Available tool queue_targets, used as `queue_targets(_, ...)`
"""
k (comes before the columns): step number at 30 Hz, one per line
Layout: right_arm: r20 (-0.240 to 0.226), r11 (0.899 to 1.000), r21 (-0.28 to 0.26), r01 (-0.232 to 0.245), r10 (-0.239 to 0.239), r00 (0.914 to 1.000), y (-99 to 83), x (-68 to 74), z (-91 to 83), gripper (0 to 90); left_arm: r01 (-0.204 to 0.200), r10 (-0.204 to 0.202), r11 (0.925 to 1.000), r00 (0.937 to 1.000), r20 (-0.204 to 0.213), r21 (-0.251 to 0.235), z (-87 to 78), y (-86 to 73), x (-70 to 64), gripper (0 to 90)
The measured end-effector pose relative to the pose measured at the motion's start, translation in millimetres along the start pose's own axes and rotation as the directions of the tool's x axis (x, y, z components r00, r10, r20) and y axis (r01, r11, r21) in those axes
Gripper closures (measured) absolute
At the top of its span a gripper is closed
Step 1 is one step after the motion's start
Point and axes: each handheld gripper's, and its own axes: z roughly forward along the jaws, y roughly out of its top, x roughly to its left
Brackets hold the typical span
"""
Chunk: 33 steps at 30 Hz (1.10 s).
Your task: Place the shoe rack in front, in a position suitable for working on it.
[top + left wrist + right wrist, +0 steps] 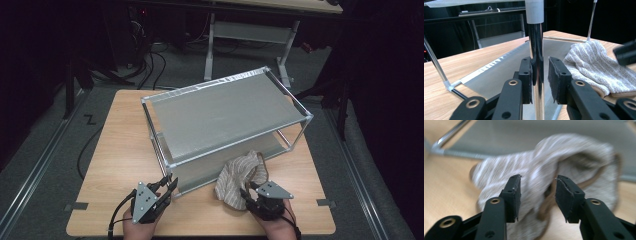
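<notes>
Jaws of left gripper (pixel 540 80): parted, straddling the rack's chrome post (pixel 536 50), left pad touching. Right gripper (pixel 537 196): jaws released, striped cloth (pixel 544 167) bunched between and just beyond them.

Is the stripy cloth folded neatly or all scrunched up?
Scrunched up. The striped cloth lies in a loose, rumpled heap, partly on the rack's lower shelf, with the open right gripper around a fold.

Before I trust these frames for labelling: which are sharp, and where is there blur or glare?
High view: sharp table, dark surroundings. Left gripper view: sharp, with reflections on the chrome post. Right gripper view: striped cloth blurred, jaws crisp.
</notes>
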Motion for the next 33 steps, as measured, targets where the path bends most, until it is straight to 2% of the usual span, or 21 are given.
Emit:
queue_targets(4,0.052,0.998,-0.055,0.027,-0.024,0.9983,21.1,-8.5,-4.5,45.8,0.0,0.0,1.0,1.0,0.0,0.001,0.0,0.1,0.1,72.7)
queue_targets(5,0.06,0.997,-0.077,0.029,-0.024,0.9979,28.3,-10.1,-3.3,41.4,0.002,-0.002,1.0,1.0,0.0,0.001,-0.1,0.1,0.1,72.8)
queue_targets(8,0.07,0.996,-0.088,0.02,-0.013,0.9975,43.5,-15.5,9.0,26.8,0.008,-0.008,1.0,1.0,0.001,0.0,-0.2,0.0,0.0,72.7)
queue_targets(10,0.073,0.997,-0.078,0.021,-0.015,0.9972,50.2,-19.6,20.0,18.5,0.008,-0.008,1.0,1.0,0.003,0.0,-0.2,0.0,0.2,72.7)
queue_targets(13,0.061,1.0,-0.01,0.017,-0.016,0.998,56.4,-27.8,45.1,13.8,0.008,-0.008,1.0,1.0,0.004,0.001,-0.4,0.0,0.5,72.7)
queue_targets(14,0.06,1.0,0.006,0.022,-0.022,0.9979,55.8,-28.7,48.4,13.6,0.008,-0.008,1.0,1.0,0.004,0.001,-0.4,0.0,0.5,72.8)
queue_targets(17,0.026,0.994,0.104,0.021,-0.024,0.9994,42.6,-33.3,64.0,12.9,0.011,-0.011,0.9999,0.9999,0.005,0.002,-0.3,-0.2,0.5,72.8)
queue_targets(21,0.01,0.986,0.166,0.001,-0.002,1.0,14.5,-30.0,61.1,12.4,0.006,-0.006,1.0,1.0,0.005,0.003,-0.3,-0.4,0.5,72.9)
queue_targets(23,0.008,0.984,0.18,-0.01,0.008,0.9999,-0.5,-25.4,57.4,12.4,0.006,-0.006,1.0,1.0,0.004,0.004,-0.3,-0.2,0.3,72.8)
queue_targets(25,-0.019,0.981,0.189,-0.04,0.044,0.9988,-4.9,-25.0,54.0,11.8,0.006,-0.006,1.0,1.0,0.003,0.006,-0.3,0.1,0.2,72.7)
queue_targets(27,-0.047,0.981,0.191,-0.044,0.054,0.9975,-9.2,-22.7,52.7,11.8,0.006,-0.006,1.0,1.0,0.003,0.006,-0.6,0.1,-0.2,72.8)
queue_targets(29,-0.051,0.981,0.187,-0.048,0.059,0.9969,-10.5,-22.2,52.4,12.9,0.007,-0.007,1.0,1.0,0.004,0.007,-0.7,0.0,-0.2,72.7)
queue_targets(33,-0.076,0.982,0.188,-0.033,0.048,0.9959,-8.0,-20.2,52.4,22.6,0.006,-0.006,1.0,1.0,0.006,0.007,-0.5,-0.3,-0.4,72.6)
